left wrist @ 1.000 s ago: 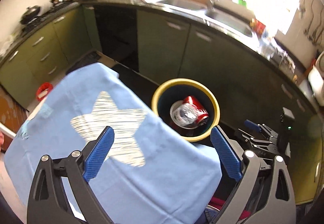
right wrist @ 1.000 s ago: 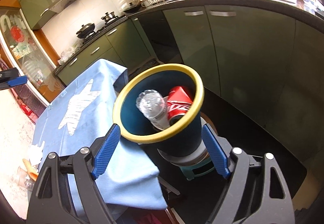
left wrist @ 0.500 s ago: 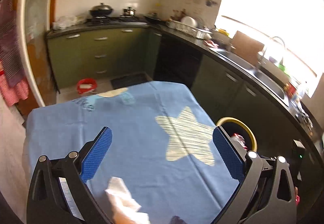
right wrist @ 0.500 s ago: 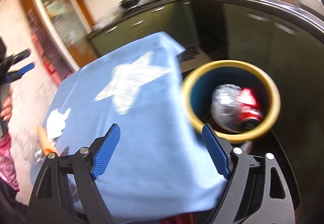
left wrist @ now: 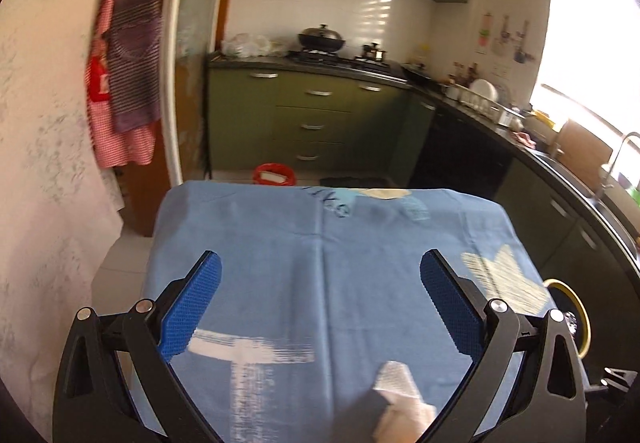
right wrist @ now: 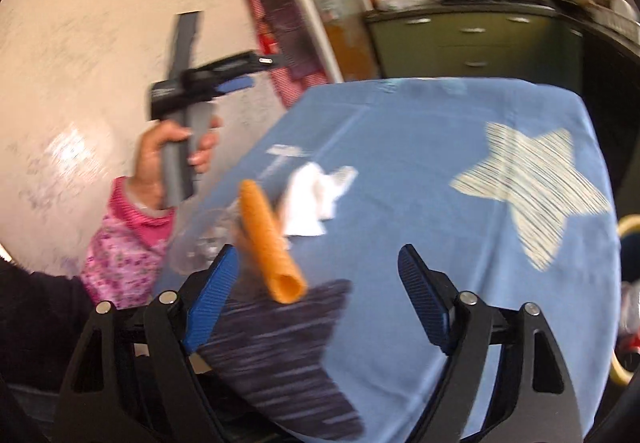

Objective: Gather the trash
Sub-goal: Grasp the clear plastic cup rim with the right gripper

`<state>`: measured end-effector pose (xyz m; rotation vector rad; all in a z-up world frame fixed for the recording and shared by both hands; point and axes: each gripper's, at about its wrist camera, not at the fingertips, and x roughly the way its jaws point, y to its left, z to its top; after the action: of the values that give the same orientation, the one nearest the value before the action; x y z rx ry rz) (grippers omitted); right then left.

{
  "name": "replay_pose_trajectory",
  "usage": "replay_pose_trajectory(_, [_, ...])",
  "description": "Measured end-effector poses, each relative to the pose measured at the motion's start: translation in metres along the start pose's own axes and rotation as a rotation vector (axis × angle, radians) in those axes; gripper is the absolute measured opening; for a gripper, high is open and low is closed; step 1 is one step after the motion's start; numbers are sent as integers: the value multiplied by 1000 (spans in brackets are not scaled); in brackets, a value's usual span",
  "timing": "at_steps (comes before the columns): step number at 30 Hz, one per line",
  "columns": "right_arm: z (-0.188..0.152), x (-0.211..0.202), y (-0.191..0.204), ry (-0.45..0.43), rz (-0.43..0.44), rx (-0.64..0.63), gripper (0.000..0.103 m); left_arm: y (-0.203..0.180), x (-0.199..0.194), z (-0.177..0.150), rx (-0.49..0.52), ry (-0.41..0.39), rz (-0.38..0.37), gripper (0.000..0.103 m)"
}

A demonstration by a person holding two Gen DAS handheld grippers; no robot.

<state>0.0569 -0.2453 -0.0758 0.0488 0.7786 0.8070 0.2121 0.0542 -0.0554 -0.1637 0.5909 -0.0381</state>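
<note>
A blue star-print cloth [left wrist: 320, 255] covers the table. In the right wrist view an orange cardboard tube [right wrist: 270, 243], a crumpled white tissue [right wrist: 312, 199] and a clear plastic piece [right wrist: 204, 243] lie near the table's near-left edge. My right gripper [right wrist: 316, 283] is open and empty, just short of the tube. My left gripper [left wrist: 320, 303] is open and empty above the cloth, with the white tissue [left wrist: 400, 403] below its fingers. The left gripper [right wrist: 236, 85] also shows held up at the table's left side. The yellow-rimmed bin [left wrist: 576, 319] stands off the table's right side.
Green kitchen cabinets [left wrist: 316, 115] and a dark counter run behind and to the right of the table. A red tub [left wrist: 274, 174] sits on the floor beyond the far edge. A textured wall [left wrist: 48, 163] with hanging aprons stands at the left.
Both grippers swung left, away from the bin and toward the table's trash. The tube and tissue now sit just ahead of the right gripper. Both stayed open.
</note>
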Motion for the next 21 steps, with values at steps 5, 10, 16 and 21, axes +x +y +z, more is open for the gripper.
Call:
replay_pose_trajectory(5, [13, 35, 47, 98, 57, -118, 49, 38, 23, -17, -80, -6, 59, 98])
replay_pose_trajectory(10, [18, 59, 56, 157, 31, -128, 36, 63, 37, -29, -127, -28, 127, 98])
replay_pose_trajectory(16, [21, 78, 59, 206, 33, -140, 24, 77, 40, -40, -185, -19, 111, 98])
replay_pose_trajectory(21, [18, 88, 66, 230, 13, -167, 7, 68, 42, -43, -145, -22, 125, 98])
